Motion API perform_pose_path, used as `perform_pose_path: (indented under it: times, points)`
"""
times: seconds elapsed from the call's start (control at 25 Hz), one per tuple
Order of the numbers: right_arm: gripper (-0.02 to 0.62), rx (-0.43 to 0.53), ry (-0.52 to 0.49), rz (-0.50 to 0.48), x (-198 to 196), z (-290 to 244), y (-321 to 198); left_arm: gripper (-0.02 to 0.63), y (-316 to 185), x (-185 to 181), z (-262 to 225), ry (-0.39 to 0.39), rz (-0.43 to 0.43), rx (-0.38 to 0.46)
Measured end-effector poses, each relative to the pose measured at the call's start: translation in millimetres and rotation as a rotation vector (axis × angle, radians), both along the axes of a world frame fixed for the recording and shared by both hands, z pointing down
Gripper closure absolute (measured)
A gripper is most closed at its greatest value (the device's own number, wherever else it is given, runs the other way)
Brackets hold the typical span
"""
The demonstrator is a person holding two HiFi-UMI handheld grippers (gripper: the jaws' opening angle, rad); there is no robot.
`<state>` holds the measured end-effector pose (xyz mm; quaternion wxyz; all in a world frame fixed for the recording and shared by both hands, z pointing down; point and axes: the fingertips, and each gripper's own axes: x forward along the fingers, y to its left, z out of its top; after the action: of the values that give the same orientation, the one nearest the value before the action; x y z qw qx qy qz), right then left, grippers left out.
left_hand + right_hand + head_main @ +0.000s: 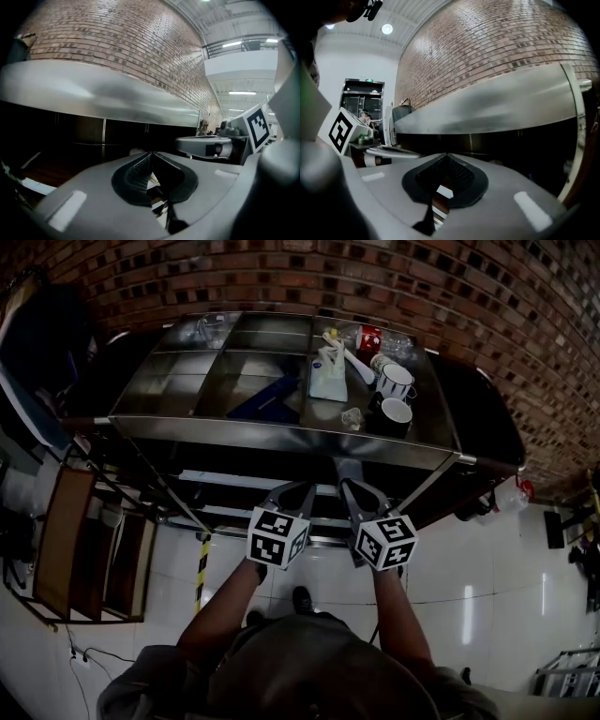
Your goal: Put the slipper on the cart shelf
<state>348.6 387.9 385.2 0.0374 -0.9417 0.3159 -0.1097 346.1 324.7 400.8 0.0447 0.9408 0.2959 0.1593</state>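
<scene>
A red-brown brick wall (281, 277) fills the top of the head view, and a glossy white tiled floor (487, 587) spreads across the lower right. Against the wall stands a stainless-steel cart (281, 432), its top in the upper middle of the frame and its darker lower shelves just beneath the front edge. At lower centre the person's forearms hold the left tool (302, 487) and the right tool (349, 484) side by side, both aimed at the cart's shadowed front below the top. In its own view the left tool (150, 153) has its jaws pressed together with nothing between them; the right tool (446, 155) is likewise closed and empty. The dark blue flat slipper (267, 399) lies on the cart's top, centre, well apart from both tools. To its right stand a white plastic container (328, 379), a white striped mug (397, 381), a black mug (394, 416) and a red can (369, 337).
</scene>
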Motion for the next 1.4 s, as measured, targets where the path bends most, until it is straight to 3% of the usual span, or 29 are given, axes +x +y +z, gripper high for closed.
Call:
perform_pose_path:
  times: [0.44, 1.4]
  points:
    - [0.595, 0.052, 0.017, -0.062, -25, -25, -30, 0.598, -16, -17, -18, 0.033, 0.022, -0.012]
    - [0.595, 0.059, 0.018, -0.049, -41, -33, -29, 0.598, -9, -30, -33, 0.06, 0.063, -0.027]
